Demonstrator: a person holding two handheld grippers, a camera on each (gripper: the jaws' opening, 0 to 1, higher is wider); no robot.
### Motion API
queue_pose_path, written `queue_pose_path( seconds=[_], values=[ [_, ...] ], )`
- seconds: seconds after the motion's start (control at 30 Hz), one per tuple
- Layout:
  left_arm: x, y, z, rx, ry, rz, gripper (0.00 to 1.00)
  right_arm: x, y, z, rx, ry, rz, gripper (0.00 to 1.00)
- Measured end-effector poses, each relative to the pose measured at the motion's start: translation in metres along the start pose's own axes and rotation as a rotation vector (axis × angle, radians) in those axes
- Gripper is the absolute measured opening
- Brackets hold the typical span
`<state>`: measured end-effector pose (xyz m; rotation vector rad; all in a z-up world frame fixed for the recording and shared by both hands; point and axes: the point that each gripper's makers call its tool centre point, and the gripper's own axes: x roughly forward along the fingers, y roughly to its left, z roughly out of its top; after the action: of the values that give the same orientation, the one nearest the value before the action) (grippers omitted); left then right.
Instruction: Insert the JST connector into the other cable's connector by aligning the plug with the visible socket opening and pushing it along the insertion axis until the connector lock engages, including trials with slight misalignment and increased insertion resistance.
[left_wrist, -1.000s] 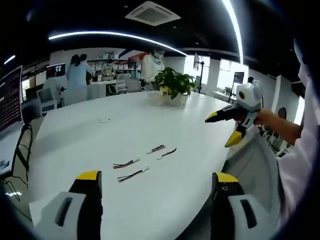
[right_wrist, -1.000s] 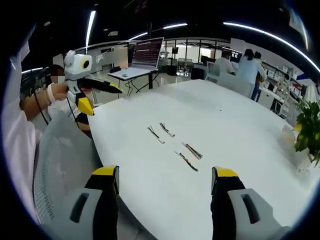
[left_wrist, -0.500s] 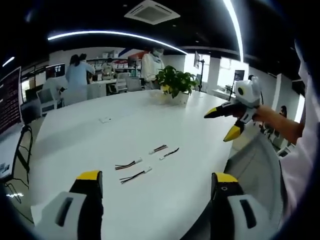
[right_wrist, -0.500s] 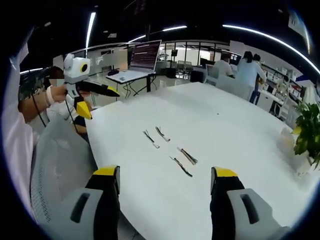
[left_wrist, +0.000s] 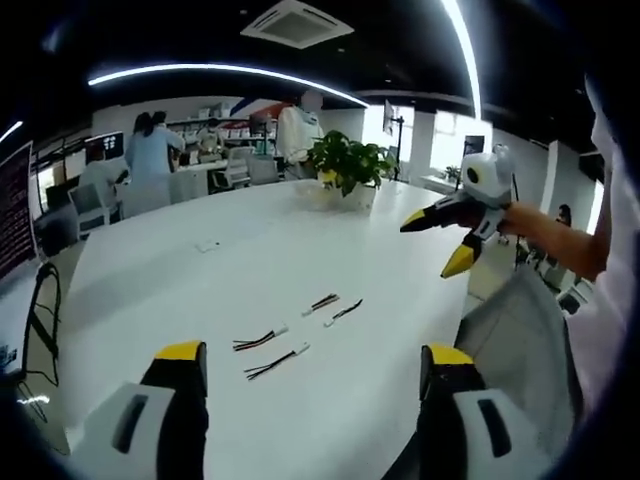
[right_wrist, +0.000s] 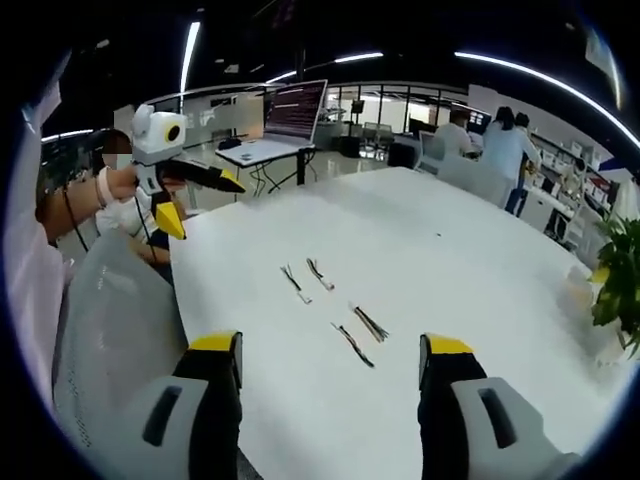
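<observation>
I hold my left hand-held gripper (left_wrist: 305, 365) and right hand-held gripper (right_wrist: 328, 355) above the near edge of the white bench (left_wrist: 250, 270), jaws spread wide, holding nothing. 4 short cables (left_wrist: 290, 335) (2 loose pairs) lie on the bench ahead, well apart from both. A potted plant (left_wrist: 348, 170) stands at the far side.

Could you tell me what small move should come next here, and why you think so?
Probably lower the left gripper toward the nearest cable. Both it and the right gripper are open and empty, above the white table, and all four short cables lie untouched, none yet mated.
</observation>
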<state>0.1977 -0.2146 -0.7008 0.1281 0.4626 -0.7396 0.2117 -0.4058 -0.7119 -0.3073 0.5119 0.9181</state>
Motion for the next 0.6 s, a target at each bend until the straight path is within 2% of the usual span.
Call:
queue_pose_path(
  seconds=[0.23, 0.43, 0.6],
  values=[
    [0.011, 0.007, 0.009, 0.021, -0.014, -0.015, 0.86, 0.013, -0.003, 0.005, 0.032, -0.021, 0.044, 0.69],
    [0.019, 0.013, 0.013, 0.039, -0.011, -0.022, 0.85, 0.020, -0.011, 0.005, -0.010, 0.007, 0.039, 0.69],
    [0.024, 0.015, 0.014, 0.036, -0.019, -0.035, 0.85, 0.024, -0.019, 0.008, 0.001, -0.015, 0.040, 0.68]
  ],
)
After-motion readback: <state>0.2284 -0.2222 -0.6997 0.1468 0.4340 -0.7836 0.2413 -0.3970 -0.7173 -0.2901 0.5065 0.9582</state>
